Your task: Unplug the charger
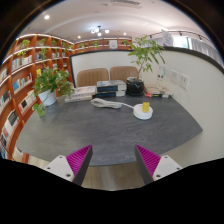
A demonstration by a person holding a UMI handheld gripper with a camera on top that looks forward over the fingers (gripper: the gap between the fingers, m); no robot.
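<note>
My gripper (113, 160) is open and empty, its magenta pads (79, 158) wide apart over the near edge of the grey table (100, 132). Far beyond the fingers, a white round charger base (143, 112) with a small yellow object on it sits on the table. A white cable (106, 103) runs across the table to its left. No plug or socket is clear to me.
A potted plant (48, 88) stands at the table's left. Books (80, 95) and a dark box (135, 87) lie at the far side, by two chairs (92, 76). Red bookshelves (20, 85) line the left wall. A tall plant (148, 52) stands at the back right.
</note>
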